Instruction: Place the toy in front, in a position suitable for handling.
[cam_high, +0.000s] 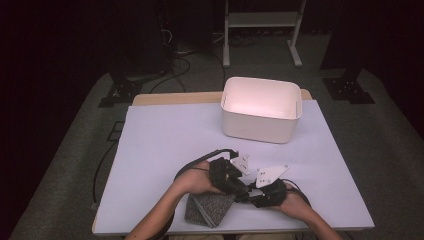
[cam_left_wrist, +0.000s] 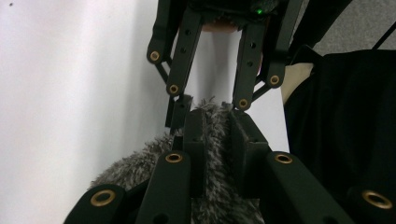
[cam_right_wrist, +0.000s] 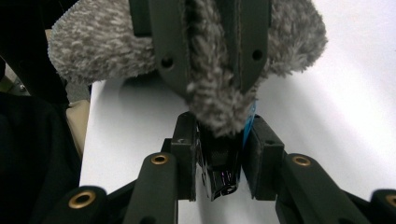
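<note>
Both claws (facing) pinching grey towel (cam_high: 210, 207), white table (cam_high: 165, 140)

One grey cloth (cam_high: 210, 209) at 6 o'clock, one white bin (cam_high: 261, 110) at 12 o'clock, two grippers, one table (cam_high: 160, 135), two hands.

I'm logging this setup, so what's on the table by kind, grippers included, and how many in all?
Grey fluffy cloth: 1
White bin: 1
Black grippers, left gripper and right gripper, each clamped on the cloth: 2
Total: 4
</note>
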